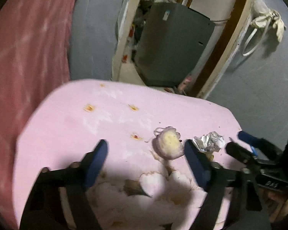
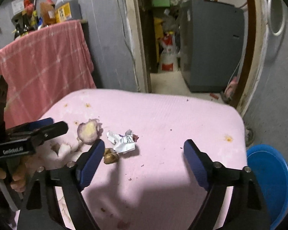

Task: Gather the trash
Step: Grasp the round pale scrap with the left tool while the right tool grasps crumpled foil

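On my far left one pink checked cloth [image 2: 42,57] hangs down, with a cluster of bottles [image 2: 48,9] standing behind its top edge; I make out four or so, though the blur stops me counting for sure. In front of me is one desk [image 2: 163,115] under a pink cover marked with a few small orange stains.

My left gripper [image 1: 146,153] hangs above the near left part of the desk, its two blue pads spread apart and pressing on nothing. The onion piece [image 1: 168,143], one purple-skinned chunk with a yellowish cut face, lies on the cover in the gap ahead of those pads, nearer the right-hand one and not touched by either.

Just right of the onion lies one crumpled wrapper [image 2: 122,141], white and silvery, with a small dark red scrap at its far edge. One brownish lump [image 2: 110,157], shell or peel, I cannot tell which, sits against the wrapper's near side. That makes three pieces of trash close together on the desk.

My right gripper [image 2: 144,147] is likewise spread and empty; its left pad is just beside the brownish lump, and the wrapper lies just inside the gap near that pad.

Beyond the desk's right edge, lower down, is one blue bowl-like container [image 2: 268,182].
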Tool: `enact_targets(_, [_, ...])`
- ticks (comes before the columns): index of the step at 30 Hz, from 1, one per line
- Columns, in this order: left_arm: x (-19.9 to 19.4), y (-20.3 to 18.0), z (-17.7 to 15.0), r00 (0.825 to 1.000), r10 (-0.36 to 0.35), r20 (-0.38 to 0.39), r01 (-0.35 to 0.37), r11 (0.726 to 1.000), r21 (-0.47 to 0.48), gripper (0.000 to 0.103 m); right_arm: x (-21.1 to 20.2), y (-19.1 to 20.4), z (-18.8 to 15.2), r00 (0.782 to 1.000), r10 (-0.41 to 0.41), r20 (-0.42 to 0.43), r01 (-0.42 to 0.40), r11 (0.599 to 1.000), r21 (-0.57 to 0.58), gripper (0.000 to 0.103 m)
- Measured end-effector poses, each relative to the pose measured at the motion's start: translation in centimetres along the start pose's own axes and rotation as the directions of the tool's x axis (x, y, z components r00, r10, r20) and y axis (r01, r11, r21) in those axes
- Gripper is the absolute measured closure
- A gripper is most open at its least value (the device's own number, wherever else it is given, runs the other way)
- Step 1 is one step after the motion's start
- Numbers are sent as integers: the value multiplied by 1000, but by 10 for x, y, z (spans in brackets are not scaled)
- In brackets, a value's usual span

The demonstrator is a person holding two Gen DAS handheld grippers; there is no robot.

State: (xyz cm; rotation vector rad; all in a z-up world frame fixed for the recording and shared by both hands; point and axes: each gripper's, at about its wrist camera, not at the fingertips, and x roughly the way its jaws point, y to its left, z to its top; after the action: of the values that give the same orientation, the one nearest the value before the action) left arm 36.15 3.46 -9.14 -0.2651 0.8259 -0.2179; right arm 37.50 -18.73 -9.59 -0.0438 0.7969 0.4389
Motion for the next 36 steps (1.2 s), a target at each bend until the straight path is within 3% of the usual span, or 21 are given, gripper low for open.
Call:
enact_targets(7, [15,2,10,992,-106,-70,104,994,-26,64,20,-1,5,997,47,-60,-45,999,23,44])
enact_targets(10, [23,3,14,982,-152,-111,149,988,-40,70,27,1,5,994,67,-88,-65,998,26,51])
enact_targets(14, [27,1,17,976,-172,-131,169,985,-32,72,29,2,6,992,80,-99,-77,997,29,64])
enact_targets(16, [30,1,19,975,-169,-143,166,986,-33,81,32,3,6,989,86,-117,-83,996,27,72])
enact_targets(19, [34,1,22,973,-173,-155,169,985,-41,85,32,6,5,988,89,-125,-87,996,19,82])
enact_targets(26, [29,-4,23,977,-167,-133,161,986,-54,92,23,5,1,991,87,-105,-85,996,18,93])
enact_targets(35, [9,-21,3,986,-146,-80,145,989,-21,96,-9,1,-13,997,76,-11,-76,997,29,95])
enact_targets(36, [6,-25,1,987,-142,-69,142,990,-10,101,-14,0,-14,998,70,5,-71,997,27,95])
